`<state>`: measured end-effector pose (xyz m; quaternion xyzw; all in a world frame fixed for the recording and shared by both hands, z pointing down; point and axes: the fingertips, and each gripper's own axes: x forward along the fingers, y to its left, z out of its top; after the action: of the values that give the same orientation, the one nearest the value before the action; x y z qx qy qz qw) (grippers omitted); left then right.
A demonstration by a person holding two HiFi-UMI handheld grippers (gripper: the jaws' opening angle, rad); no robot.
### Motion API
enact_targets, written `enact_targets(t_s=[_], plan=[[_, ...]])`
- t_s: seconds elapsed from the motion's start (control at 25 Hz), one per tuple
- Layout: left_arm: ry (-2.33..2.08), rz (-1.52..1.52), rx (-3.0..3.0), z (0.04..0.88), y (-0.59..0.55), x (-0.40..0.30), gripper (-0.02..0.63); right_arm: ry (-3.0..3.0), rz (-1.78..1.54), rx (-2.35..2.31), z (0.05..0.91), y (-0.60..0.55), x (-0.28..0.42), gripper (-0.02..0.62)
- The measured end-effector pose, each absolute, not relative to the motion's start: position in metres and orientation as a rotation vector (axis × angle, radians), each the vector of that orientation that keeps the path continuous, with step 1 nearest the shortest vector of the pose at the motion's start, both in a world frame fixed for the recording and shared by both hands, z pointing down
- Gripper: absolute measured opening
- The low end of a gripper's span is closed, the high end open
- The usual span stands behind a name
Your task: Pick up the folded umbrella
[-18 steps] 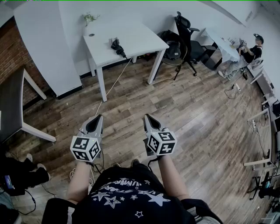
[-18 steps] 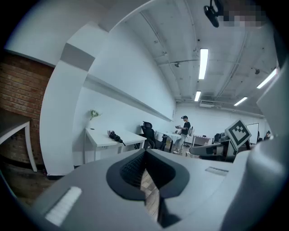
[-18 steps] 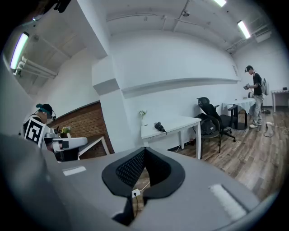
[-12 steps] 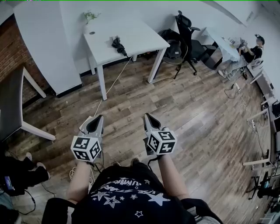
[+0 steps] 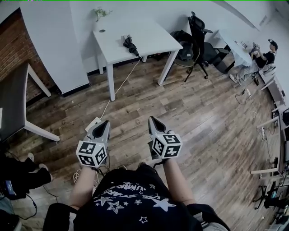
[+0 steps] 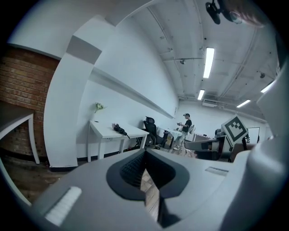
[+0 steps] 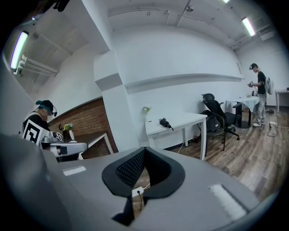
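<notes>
The folded umbrella (image 5: 130, 44) is a small black bundle lying on a white table (image 5: 149, 38) at the far side of the room; it also shows in the left gripper view as the umbrella (image 6: 119, 129) and in the right gripper view as the umbrella (image 7: 165, 122). My left gripper (image 5: 106, 122) and right gripper (image 5: 151, 119) are held side by side over the wooden floor, well short of the table. Both have their jaws together with nothing between them.
A small plant (image 5: 100, 13) stands at the table's back corner. A white cable (image 5: 118, 85) runs from the table down to a socket block on the floor. A black office chair (image 5: 198, 34) stands right of the table. A dark table (image 5: 18, 103) stands at left. A person (image 5: 266, 52) sits at far right.
The view has shifted: the table and umbrella sit slightly further right and nearer. Both grippers keep their side-by-side pose, jaws unchanged.
</notes>
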<state>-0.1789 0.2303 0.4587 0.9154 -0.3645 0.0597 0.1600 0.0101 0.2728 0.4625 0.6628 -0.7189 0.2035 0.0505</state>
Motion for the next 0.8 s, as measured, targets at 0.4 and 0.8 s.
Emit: enact_targets(t_s=[0.4,0.8], plan=[[-1.053,0.176,2.587,0.472,0.208,-0.195,0.005,-2.157,0.67,2.0,0.485,0.261,0.005,0.017],[-1.124,0.212,2.541,0.486,0.158,-0.186,0.003,-2.17,0.71,1.946,0.503,0.196,0.03,0.017]])
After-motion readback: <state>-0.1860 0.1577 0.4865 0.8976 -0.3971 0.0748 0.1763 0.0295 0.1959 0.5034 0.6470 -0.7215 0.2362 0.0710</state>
